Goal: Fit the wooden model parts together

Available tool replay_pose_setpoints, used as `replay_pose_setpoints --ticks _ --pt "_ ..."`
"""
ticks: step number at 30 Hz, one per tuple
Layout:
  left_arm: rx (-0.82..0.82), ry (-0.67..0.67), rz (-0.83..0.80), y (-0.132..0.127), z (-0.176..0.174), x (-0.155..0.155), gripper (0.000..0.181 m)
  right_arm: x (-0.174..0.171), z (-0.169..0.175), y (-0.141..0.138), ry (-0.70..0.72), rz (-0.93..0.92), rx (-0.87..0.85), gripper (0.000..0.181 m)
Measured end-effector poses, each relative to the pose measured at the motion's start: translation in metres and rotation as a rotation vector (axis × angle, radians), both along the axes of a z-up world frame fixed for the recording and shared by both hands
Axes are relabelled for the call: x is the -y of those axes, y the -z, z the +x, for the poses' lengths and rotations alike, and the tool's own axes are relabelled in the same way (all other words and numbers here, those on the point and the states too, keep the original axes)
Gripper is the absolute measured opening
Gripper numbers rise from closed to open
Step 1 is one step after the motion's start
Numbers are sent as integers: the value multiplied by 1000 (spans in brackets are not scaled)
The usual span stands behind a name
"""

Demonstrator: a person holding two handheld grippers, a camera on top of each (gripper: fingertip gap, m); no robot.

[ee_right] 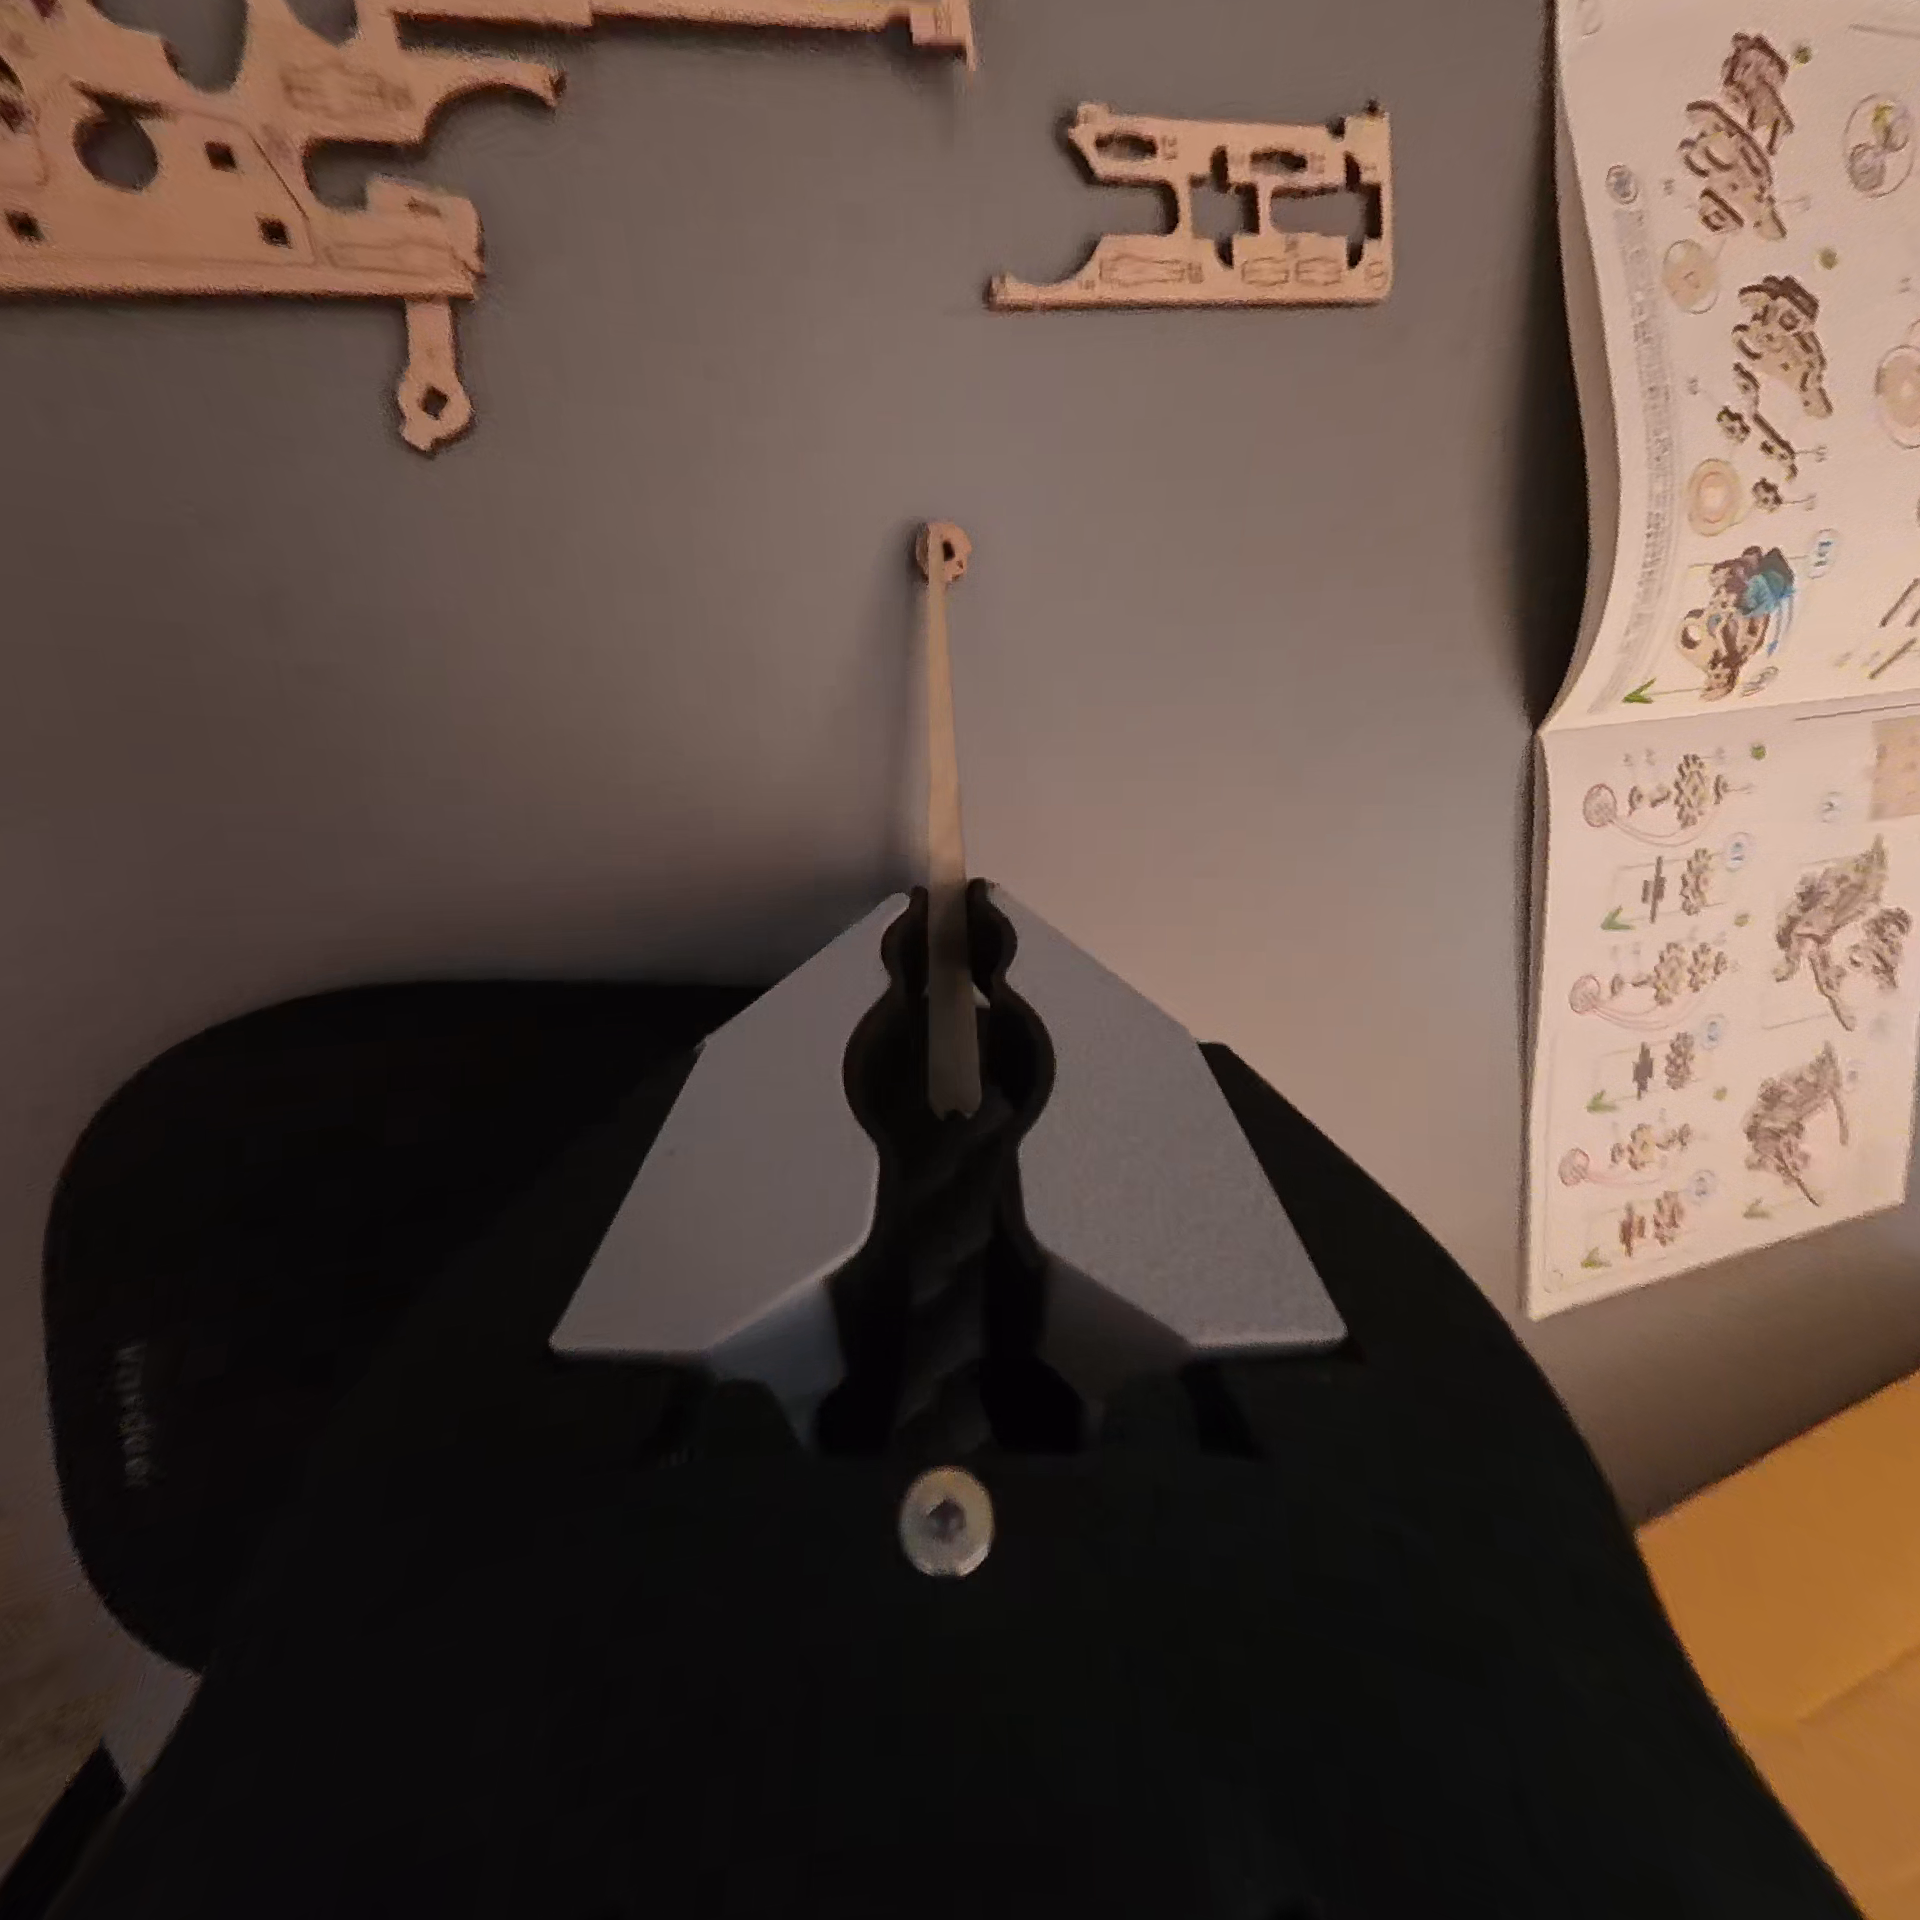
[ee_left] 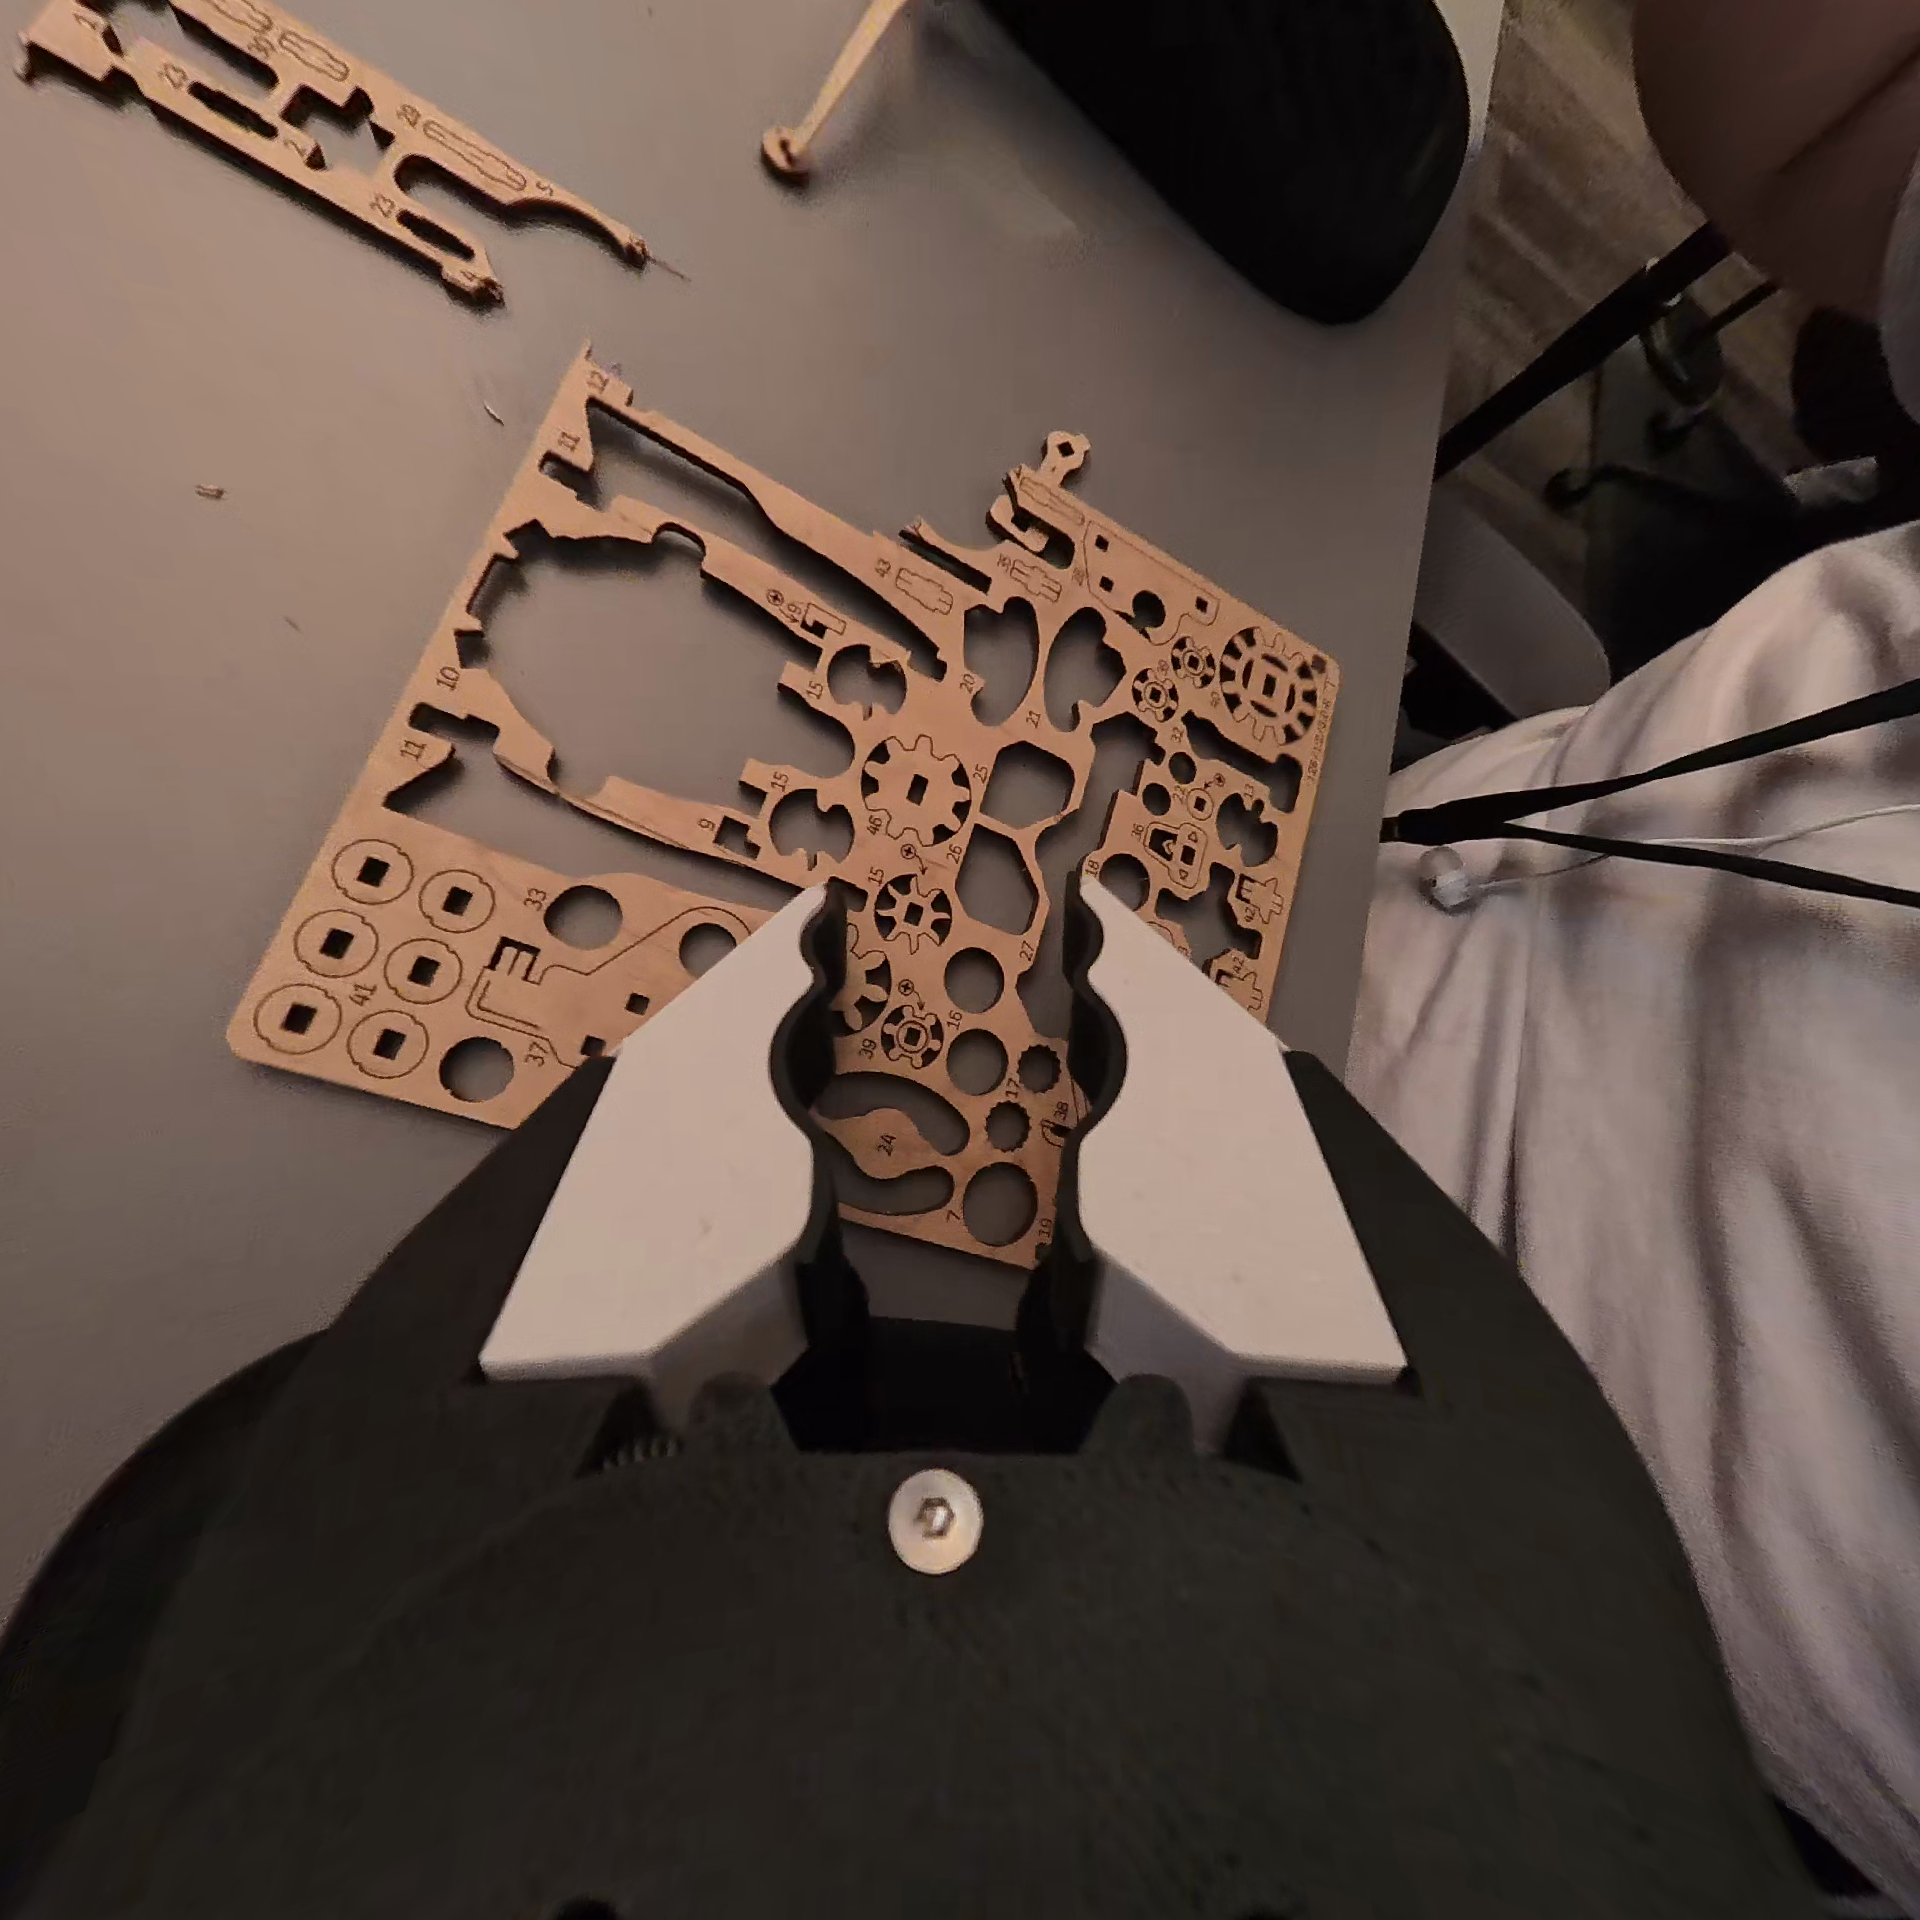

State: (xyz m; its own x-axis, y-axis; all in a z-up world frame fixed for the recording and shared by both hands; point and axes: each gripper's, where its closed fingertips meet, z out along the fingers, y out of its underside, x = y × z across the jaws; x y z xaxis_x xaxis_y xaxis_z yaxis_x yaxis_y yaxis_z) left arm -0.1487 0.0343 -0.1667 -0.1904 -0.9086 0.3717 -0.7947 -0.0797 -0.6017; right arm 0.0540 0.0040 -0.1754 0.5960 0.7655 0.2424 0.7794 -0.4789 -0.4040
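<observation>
My left gripper is open and empty, hovering over a laser-cut wooden parts sheet that lies flat on the grey table; many shapes are punched out of it. My right gripper is shut on a thin wooden rod piece with a small ring end, held edge-on above the table. That rod's ring end also shows in the left wrist view at the top. A wooden sheet remnant lies at the far left.
A wooden sheet fragment and a larger sheet lie beyond the right gripper. An open instruction booklet lies at the right. A person in a white top sits at the table's right edge. The other gripper's black body is at the top. The left gripper's tips are roughly 20 cm from the right gripper's.
</observation>
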Motion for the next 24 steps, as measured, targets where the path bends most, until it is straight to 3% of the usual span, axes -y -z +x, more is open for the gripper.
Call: replay_pose_setpoints --ticks 4,6,16,20,24 --pt "13 -7 18 1 -5 2 36 28 -45 -20 -103 41 -203 5" --pt "10 -6 19 2 -7 3 35 43 -63 -21 -142 48 -221 5" --pt "27 -3 35 2 -8 3 34 45 -51 5 -108 -39 26 5" --pt "41 -10 29 0 -9 5 39 40 -50 -1 -90 -25 44 5" --pt "45 -2 44 1 -11 6 39 26 -52 -8 43 6 -65 5"
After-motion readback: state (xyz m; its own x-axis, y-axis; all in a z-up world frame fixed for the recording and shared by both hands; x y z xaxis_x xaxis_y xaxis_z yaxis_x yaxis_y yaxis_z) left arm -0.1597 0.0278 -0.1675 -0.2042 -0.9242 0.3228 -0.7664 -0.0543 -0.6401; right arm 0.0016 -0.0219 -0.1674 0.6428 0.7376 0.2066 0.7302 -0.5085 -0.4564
